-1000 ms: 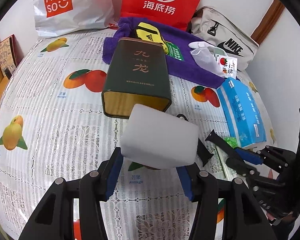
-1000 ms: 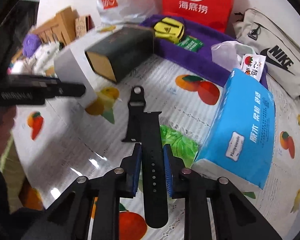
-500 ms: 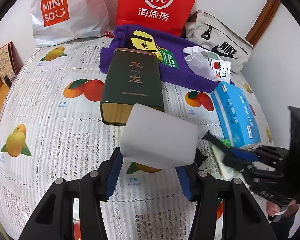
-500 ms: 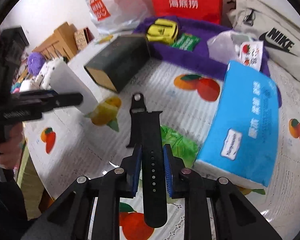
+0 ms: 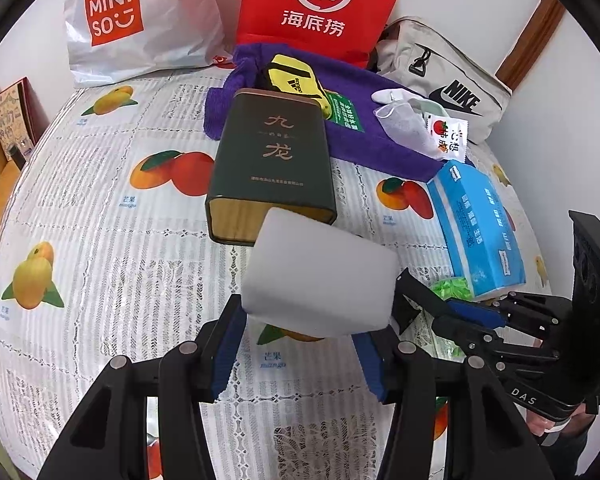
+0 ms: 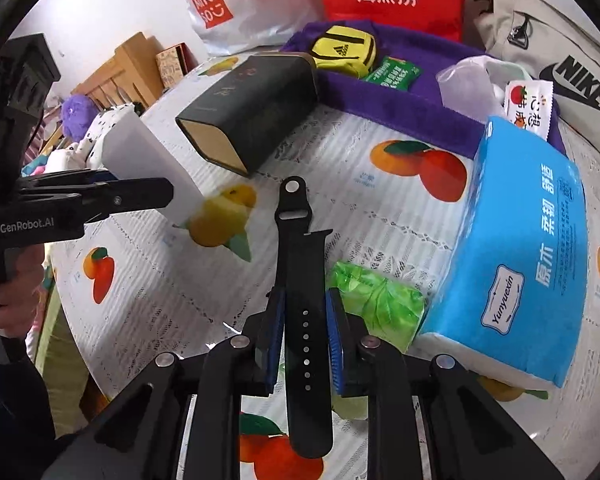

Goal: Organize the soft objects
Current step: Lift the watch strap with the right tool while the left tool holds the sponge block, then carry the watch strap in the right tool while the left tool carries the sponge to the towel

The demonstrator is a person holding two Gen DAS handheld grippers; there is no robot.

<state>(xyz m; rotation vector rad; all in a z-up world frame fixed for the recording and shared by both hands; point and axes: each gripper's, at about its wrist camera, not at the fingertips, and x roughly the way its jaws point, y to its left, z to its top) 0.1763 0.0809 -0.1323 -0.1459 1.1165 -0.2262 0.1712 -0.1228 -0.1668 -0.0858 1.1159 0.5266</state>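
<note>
Both soft things are lifted above the surface [image 5: 100, 240]: the left claw [image 5: 300, 344] pinches the sponge [image 5: 320, 276], the right claw [image 6: 304, 340] pinches the strap [image 6: 300, 276]. Next, probably, carry them toward the towel [image 5: 380, 148] at twelve o'clock and release.

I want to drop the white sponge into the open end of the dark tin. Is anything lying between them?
Nothing visible does. The white sponge, clamped in the left gripper, hangs just before the dark tin, whose open end faces it.
</note>
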